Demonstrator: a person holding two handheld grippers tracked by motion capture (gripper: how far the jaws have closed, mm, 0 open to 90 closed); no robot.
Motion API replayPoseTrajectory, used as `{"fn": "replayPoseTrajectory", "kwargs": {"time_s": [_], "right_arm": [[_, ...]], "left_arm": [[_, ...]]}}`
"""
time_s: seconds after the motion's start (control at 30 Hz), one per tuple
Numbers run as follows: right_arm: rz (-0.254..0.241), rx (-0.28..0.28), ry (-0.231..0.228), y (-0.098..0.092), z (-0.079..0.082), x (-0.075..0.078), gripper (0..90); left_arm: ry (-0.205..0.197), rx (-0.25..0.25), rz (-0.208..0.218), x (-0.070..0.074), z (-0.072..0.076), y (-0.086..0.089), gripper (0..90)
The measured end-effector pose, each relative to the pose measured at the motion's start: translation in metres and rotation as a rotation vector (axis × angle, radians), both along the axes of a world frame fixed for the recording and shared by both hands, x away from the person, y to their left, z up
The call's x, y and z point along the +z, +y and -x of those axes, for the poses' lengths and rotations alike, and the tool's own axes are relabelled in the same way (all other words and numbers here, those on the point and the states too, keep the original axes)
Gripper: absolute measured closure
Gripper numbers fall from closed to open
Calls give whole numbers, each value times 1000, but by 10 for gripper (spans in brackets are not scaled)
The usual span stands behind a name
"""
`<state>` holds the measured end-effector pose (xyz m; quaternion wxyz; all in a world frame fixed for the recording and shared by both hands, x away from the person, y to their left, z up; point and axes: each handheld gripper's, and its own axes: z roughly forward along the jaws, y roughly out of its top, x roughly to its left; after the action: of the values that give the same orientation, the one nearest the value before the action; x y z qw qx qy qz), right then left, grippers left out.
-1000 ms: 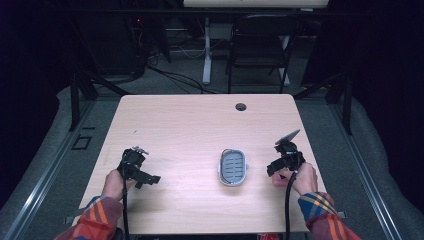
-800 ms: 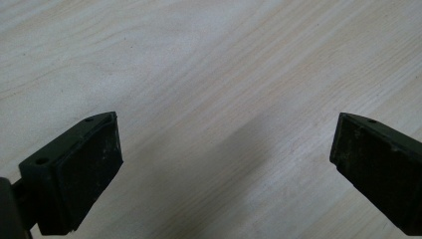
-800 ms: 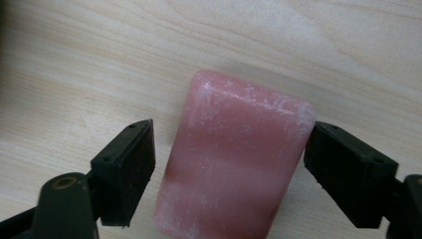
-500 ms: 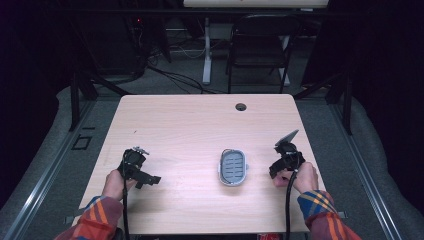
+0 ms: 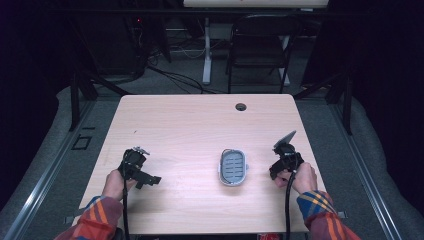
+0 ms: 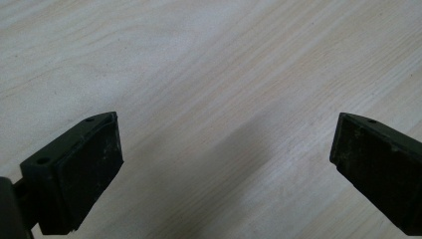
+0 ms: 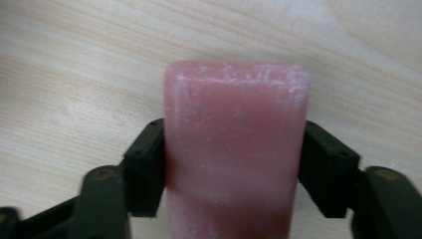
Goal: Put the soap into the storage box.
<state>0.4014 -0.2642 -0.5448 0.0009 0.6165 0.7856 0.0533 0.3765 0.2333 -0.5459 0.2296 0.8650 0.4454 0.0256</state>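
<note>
A pink soap bar (image 7: 235, 104), dusted white at its far end, lies on the wooden table between the jaws of my right gripper (image 7: 234, 148). The jaws have just been closing, and their pads (image 7: 147, 159) now press on both long sides of the bar. In the high view my right gripper (image 5: 278, 169) sits near the table's right edge, just right of a grey ribbed soap dish (image 5: 233, 167). My left gripper (image 6: 226, 129) stands wide open over bare wood, and it rests at the front left (image 5: 145, 176) of the table.
The light wooden table (image 5: 200, 125) has a small round cable hole (image 5: 241, 106) near its far edge. A dark chair (image 5: 257, 50) and a white table leg (image 5: 206, 55) stand beyond it on the grey floor. Cables trail from both grippers toward the person's plaid sleeves.
The right gripper's jaws have drawn narrower. Both hands and the soap dish have stayed where they were.
</note>
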Motion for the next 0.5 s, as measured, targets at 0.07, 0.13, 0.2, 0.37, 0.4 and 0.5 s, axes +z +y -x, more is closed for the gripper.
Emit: {"fn": "replayPoseTrajectory", "kwargs": {"time_s": [0.07,0.13,0.2,0.37,0.4,0.5], "right_arm": [[17,2,-17,2,1,0,364],[23,14,-8,2,0,1,364],[22,8,-19,3,1,0,366],[9,29,13,-1,-1,6,367],[-25,11,-16,-2,1,7,367],[-37,15,-18,-4,2,13,367]], "left_arm": [[-2,1,0,0,0,0,1],[-3,-1,0,0,0,0,1],[-3,1,1,1,1,0,1],[-10,-4,8,1,0,0,1],[-11,-3,8,1,1,0,1],[-11,-5,6,1,1,0,1]]}}
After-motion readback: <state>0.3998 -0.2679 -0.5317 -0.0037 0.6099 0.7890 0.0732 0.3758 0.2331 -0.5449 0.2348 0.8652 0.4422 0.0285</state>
